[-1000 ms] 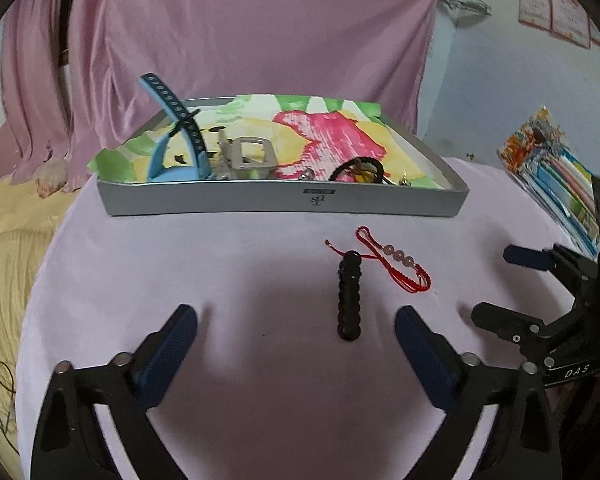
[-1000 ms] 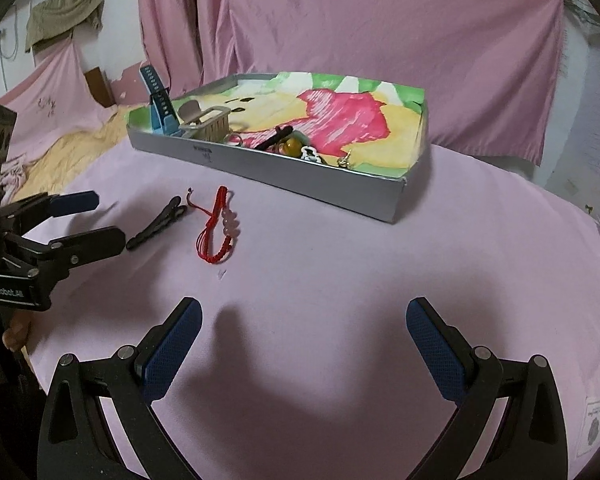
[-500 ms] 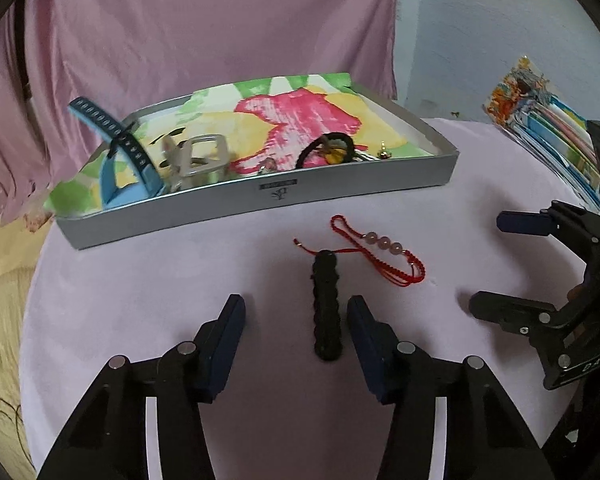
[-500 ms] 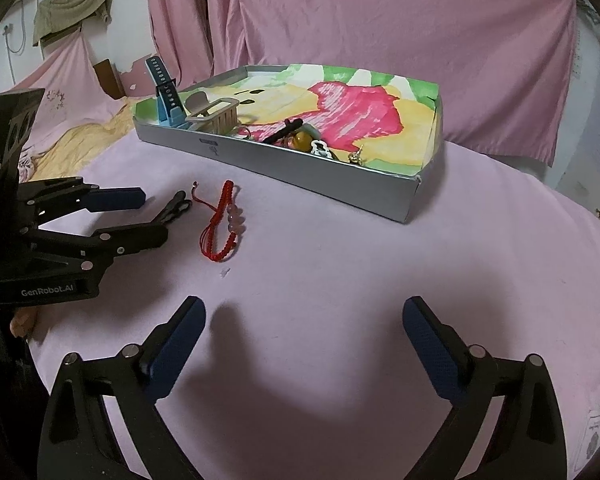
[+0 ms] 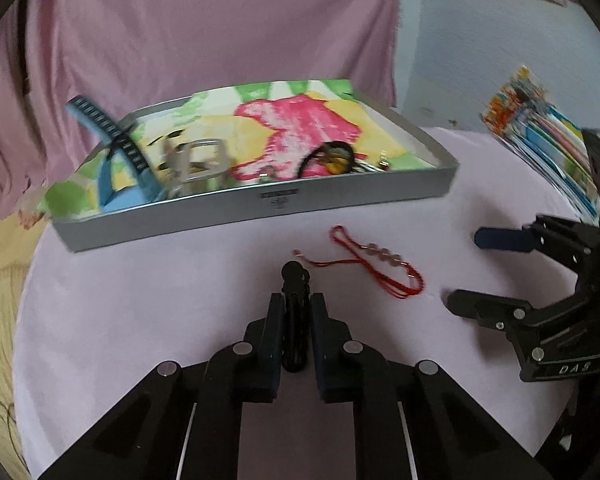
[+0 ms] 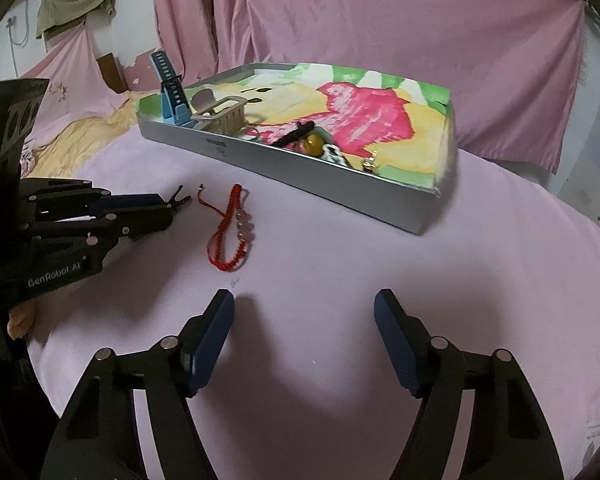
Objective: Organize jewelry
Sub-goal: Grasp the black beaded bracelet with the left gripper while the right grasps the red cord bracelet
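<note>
Left wrist: hand-held gripper (image 5: 296,320) around black clip (image 5: 295,292)

Home room, pink cloth-covered table (image 6: 340,260), pink sheets (image 6: 380,20) draping walls, yellow bedding (image 6: 80,136) beside

Black clip's (image 5: 295,320) middle between tongs' pads (image 5: 274,332)

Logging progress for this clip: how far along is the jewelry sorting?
Done: several pieces already lie in the silver tray. In hand: the left tongs are closed on the black beaded bracelet. Left: the red cord bracelet lies on the table; the right tongs are open, empty.
</note>
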A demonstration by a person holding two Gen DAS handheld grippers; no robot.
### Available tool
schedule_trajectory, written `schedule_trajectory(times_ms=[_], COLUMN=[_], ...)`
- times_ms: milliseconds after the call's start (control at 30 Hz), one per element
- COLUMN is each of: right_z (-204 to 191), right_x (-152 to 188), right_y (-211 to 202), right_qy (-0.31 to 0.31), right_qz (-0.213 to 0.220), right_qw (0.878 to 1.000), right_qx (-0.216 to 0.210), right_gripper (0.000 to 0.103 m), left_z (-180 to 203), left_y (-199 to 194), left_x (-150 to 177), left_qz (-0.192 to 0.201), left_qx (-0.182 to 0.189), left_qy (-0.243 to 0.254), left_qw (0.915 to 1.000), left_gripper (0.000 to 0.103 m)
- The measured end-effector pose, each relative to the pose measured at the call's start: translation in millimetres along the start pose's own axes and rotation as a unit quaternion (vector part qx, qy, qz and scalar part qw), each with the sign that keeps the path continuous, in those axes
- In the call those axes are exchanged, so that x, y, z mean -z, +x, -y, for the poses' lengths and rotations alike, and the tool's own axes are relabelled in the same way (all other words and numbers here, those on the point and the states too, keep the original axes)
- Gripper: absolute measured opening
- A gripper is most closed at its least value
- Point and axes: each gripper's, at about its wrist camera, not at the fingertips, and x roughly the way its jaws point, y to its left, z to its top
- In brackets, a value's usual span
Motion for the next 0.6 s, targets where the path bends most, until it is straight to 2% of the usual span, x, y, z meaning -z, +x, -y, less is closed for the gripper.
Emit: schedule_trajectory(times_ms=[67,233,433,600], right_z=[-5.2,-13.6,-25.6,-33.8], right_x=[-3.3,-12.9,-22.8,-31.9], right_y=[2.2,6.8,15.3,19.6], right_qy=[-0.008,-0.015,-0.038,-0.046], right_qz=[0.001,-0.008,-0.013,-0.011], right_qw=[1.0,1.0,0.999,0.999], right_qx=[-0.004,-0.024,-0.018,-0.024], right_gripper=[0.06,0.057,0.052,0.042], left_z=[-11.5,-33.2,-46.0,-57.7], left_y=[-1.0,-4.4,-9.8,-11.3], left_x=[0.5,3.5,7.5,7.2], left_qz=[0.002,0.009,0.019,0.021], left_qx=[-0.005,-0.013,-0.019,-0.014], left_qy=[-0.021,-0.057,-0.074,-0.086], left_qw=[0.9998,0.9983,0.9969,0.996], left_gripper=[0.012,0.012,0.012,0.012])
